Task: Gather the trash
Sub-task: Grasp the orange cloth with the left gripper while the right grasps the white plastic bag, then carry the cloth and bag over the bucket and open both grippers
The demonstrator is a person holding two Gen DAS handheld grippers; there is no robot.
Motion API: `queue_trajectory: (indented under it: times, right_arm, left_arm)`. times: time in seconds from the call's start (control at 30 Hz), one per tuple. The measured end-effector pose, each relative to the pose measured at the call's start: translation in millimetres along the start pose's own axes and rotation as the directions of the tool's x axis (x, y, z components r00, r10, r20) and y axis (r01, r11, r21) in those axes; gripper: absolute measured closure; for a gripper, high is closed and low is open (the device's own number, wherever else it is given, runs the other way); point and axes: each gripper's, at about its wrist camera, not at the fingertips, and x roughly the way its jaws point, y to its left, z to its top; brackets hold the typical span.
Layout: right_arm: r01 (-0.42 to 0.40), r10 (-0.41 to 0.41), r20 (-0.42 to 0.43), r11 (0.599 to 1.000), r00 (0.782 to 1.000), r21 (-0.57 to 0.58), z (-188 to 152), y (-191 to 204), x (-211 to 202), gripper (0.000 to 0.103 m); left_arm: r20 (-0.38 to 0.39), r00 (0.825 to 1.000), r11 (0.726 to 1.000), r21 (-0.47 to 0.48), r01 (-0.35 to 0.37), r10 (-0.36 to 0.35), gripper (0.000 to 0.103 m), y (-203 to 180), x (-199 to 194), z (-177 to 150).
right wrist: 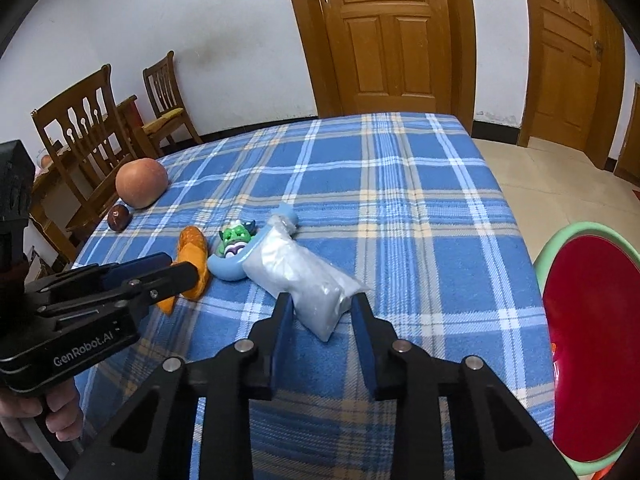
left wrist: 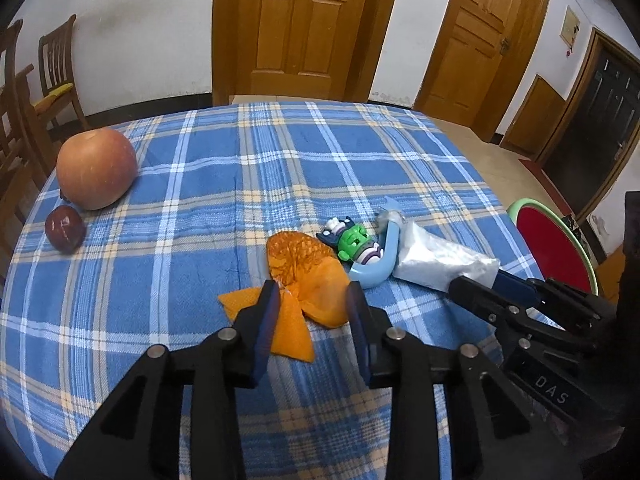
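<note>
Left wrist view: nearest the lens, the left gripper (left wrist: 314, 300) hangs just above the blue plaid tablecloth (left wrist: 280, 168), its jaws spread wide on either side of the crumpled orange peel (left wrist: 302, 276) and closed on nothing; whether the blue pads (left wrist: 269, 320) touch the peel cannot be told. Just beyond the peel lies a small green-faced toy figure on a curved light-blue plastic piece (left wrist: 362, 250), and touching that on its right a clear plastic bag with white contents (left wrist: 440, 260). Off to the left, well apart from these, sit a small dark red fruit (left wrist: 64, 228) and behind it a large orange-pink apple (left wrist: 96, 168). At the right edge stands a round red bin with a pale green rim (left wrist: 554, 244), beside the table.

Right wrist view: the right gripper (right wrist: 322, 320) is also wide open and holds nothing, its fingers flanking the near end of the plastic bag (right wrist: 304, 280), which lies flat on the cloth. The left gripper (right wrist: 172, 270) reaches in from the left over the peel (right wrist: 192, 256). The toy (right wrist: 234, 252) lies between peel and bag. Farther back are the apple (right wrist: 141, 183), wooden chairs (right wrist: 92, 132) and panelled wooden doors (right wrist: 384, 36). The bin (right wrist: 592, 332) stands at the right, below table level.
</note>
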Motion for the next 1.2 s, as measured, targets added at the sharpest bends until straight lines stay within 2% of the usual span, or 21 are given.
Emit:
queue_trajectory:
  times: [0.1,0.3,0.5,0.57,0.77,0.9,1.2]
  right_arm:
    - [-0.003,0.003,0.010,1.000,1.000,0.010,-1.1,-1.6,-4.2,0.072]
    - [-0.012,0.010,0.041,0.999,0.999,0.032,-3.3,-5.1,-19.0,0.072]
    - [-0.024,0.020,0.080,0.998,0.997,0.057,-6.4,-9.2,-39.1,0.072]
    - [-0.028,0.022,0.094,0.997,0.995,0.067,-8.2,-11.9,-46.3,0.072]
    - [-0.026,0.013,0.131,0.995,0.991,0.101,-15.0,-23.0,-67.0,0.072]
    - [-0.011,-0.008,0.153,0.992,0.988,0.128,-20.7,-32.7,-80.4,0.073]
    - [0.078,-0.119,0.167,0.969,0.979,0.235,-38.8,-76.1,-108.0,0.072]
  left_arm:
    - [-0.007,1.000,1.000,0.016,-0.004,0.004,0.061,-5.0,1.3,-1.1]
    - [-0.006,1.000,0.999,0.029,-0.028,0.029,0.061,-5.8,5.6,-2.0]
    - [0.019,0.999,0.999,0.032,-0.027,0.026,0.079,-5.3,1.2,-4.3]
    - [0.029,1.000,0.999,0.033,-0.010,0.009,0.087,-5.0,-4.3,-5.0]
    - [0.061,0.998,0.997,0.071,0.007,-0.011,0.087,-15.4,-20.1,-7.4]
    - [0.069,0.996,0.996,0.068,0.049,-0.054,0.088,-21.7,-32.1,-8.1]
    - [0.092,0.987,0.988,0.103,0.120,-0.129,0.088,-50.6,-53.0,-1.6]
